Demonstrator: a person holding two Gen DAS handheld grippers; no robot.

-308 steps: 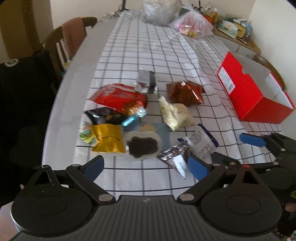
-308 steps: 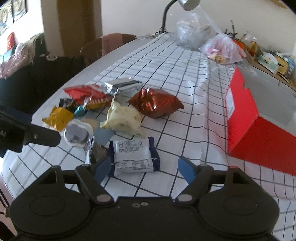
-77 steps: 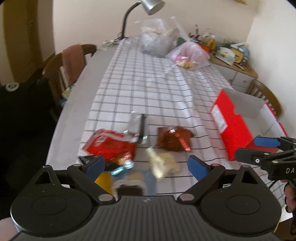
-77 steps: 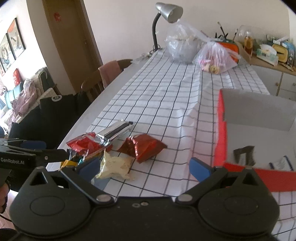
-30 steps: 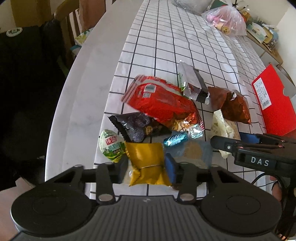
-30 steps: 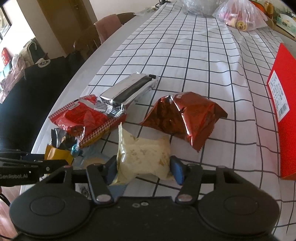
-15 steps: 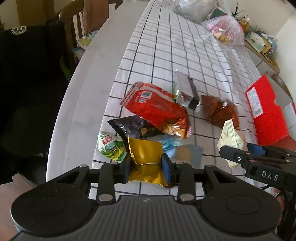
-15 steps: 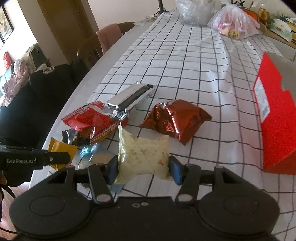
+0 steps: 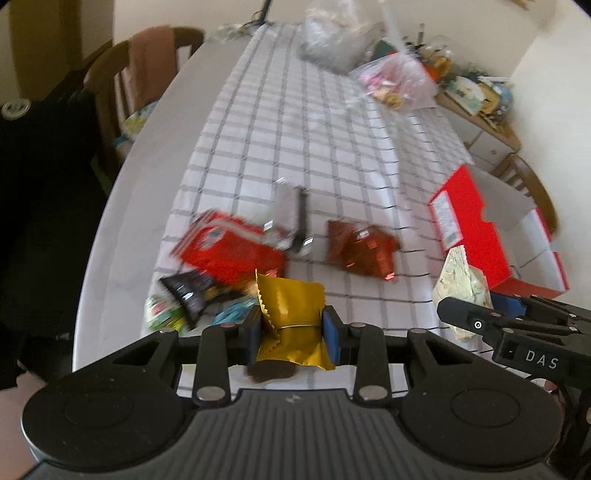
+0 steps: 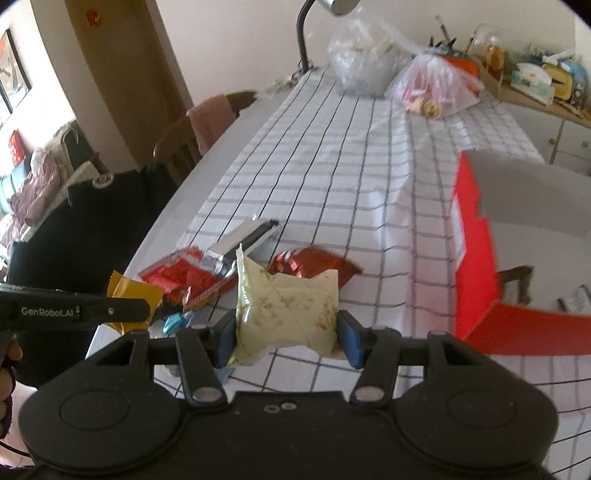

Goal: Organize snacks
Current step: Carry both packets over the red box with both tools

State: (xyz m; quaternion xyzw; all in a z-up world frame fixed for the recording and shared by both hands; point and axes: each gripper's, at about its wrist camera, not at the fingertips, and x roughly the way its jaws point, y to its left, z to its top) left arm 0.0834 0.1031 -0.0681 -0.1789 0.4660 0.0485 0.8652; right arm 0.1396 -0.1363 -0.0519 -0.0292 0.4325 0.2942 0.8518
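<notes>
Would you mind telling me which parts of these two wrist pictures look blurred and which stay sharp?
Left wrist view: the gold packet between the fingers is sharp, while the red bag and the snacks around it are smeared. Right wrist view: the cream packet is crisp; the red box edge and the dark red bag are softly blurred. Both views bend straight lines towards the edges.

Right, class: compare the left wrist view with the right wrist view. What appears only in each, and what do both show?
Only the left wrist view shows the round green snack and the black packet near the table edge.

Only the right wrist view shows the lamp and the inside of the red box, where packets already lie.

Both show the gold packet gripped by the left gripper, the cream packet gripped by the right gripper, plus the red bag and silver packet.
</notes>
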